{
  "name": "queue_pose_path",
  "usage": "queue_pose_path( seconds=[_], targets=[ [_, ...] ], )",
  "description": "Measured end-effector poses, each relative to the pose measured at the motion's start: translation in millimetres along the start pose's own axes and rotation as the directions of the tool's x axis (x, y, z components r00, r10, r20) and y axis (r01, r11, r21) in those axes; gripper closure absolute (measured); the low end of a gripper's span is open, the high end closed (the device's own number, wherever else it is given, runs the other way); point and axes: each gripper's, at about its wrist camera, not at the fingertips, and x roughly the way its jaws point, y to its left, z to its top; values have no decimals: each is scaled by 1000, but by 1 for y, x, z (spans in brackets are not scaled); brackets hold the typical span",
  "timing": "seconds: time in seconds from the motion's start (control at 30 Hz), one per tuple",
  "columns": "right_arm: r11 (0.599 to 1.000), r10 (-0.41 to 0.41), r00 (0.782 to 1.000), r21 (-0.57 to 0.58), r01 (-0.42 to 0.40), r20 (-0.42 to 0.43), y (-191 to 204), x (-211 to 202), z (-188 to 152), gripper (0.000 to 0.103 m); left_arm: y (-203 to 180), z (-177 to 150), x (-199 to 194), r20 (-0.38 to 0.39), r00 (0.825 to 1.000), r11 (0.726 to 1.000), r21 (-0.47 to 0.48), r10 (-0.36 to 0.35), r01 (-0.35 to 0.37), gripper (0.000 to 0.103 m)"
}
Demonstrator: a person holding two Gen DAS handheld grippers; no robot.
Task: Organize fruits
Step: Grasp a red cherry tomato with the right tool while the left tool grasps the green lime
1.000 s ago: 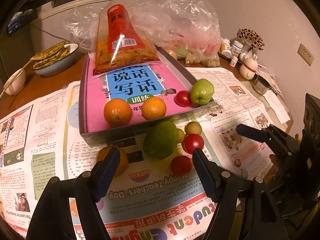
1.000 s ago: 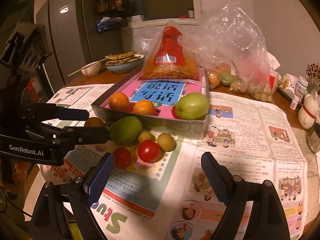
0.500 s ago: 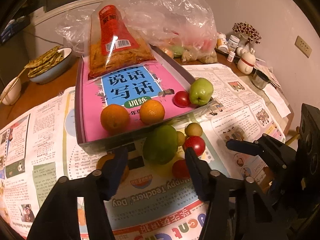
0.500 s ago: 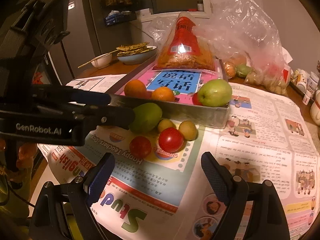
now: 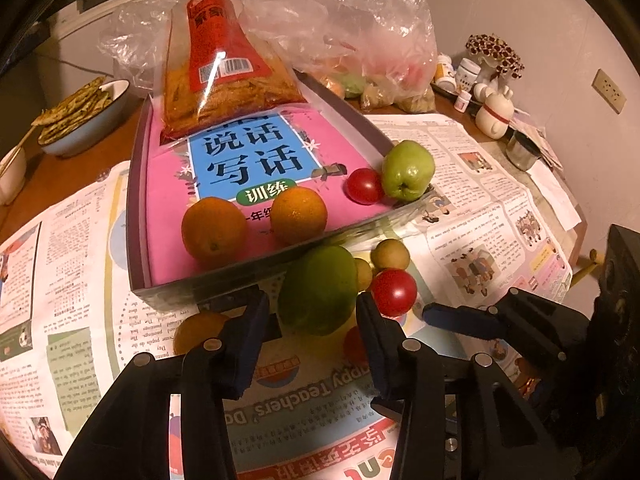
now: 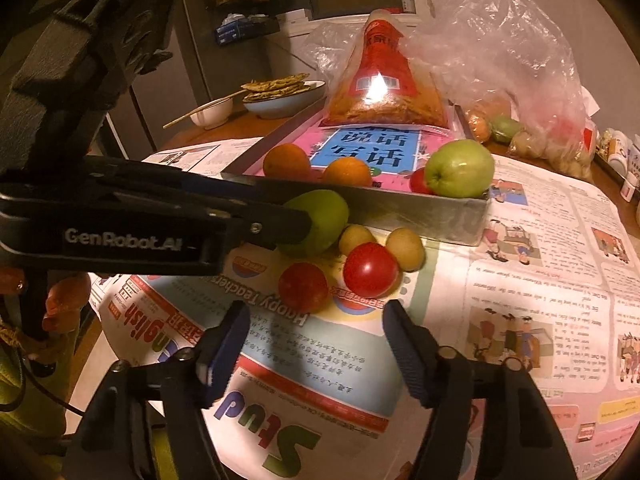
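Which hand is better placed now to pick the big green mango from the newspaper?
Left. The left tongs, jaws just closing, already straddle the green mango; the right tongs sit near the red tomatoes.

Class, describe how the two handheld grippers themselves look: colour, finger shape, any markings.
Both the left gripper and right gripper are matte black, with angular linkages, silver pivot pins and ribbed dark-blue pads. The left one's side, seen from the right wrist, carries white "GenRobot.AI" lettering.

Dim, warm light. Pale wall (image 5: 520, 20) with a socket (image 5: 609, 91). Wooden table (image 5: 72, 168) under newspaper (image 6: 540, 248). Grey fridge (image 6: 168, 80) behind; lamp glare on the newspaper.
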Motion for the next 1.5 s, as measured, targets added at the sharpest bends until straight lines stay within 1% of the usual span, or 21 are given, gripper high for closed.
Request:
queue_pose_path(
  seconds=[0.27, 0.33, 0.6, 0.67, 0.73, 0.87, 1.07, 1.33, 1.5],
  targets=[
    [1000, 12, 1000, -8, -13, -12, 3, 10, 0, 54, -1, 3, 9, -17, 1000, 1000, 0, -22, 22, 56],
    [1000, 14, 1000, -9, -14, -18, 4, 14, 0, 55, -1, 4, 11, -20, 999, 1000, 0, -28, 28, 56],
    [999, 3, 1000, -37, -3, 1, 9, 20, 4, 62, 2, 5, 18, -38, 997, 998, -17, -67, 66, 56],
    [999, -2, 1000, -47, 2, 4, 11, 21, 4, 68, 3, 5, 19, -41, 996, 997, -20, -76, 75, 56],
    [999, -5, 1000, -50, 6, 9, 12, 22, 4, 73, 3, 5, 20, -44, 996, 996, -22, -82, 82, 56],
    [998, -4, 1000, -55, 5, 10, 12, 22, 4, 73, 3, 5, 27, -66, 992, 994, -37, -104, 101, 57],
    [998, 11, 1000, -63, -11, 1, 11, 15, -1, 74, 1, 6, 31, -71, 992, 994, -36, -102, 99, 57],
    [999, 13, 1000, -42, -13, -6, 2, 11, -2, 74, 4, 7, 29, -63, 992, 993, -53, -108, 104, 57],
    [999, 13, 1000, -36, -13, 6, 0, 6, 0, 74, 7, 5, 18, -37, 994, 992, -66, -108, 105, 57]
  ],
)
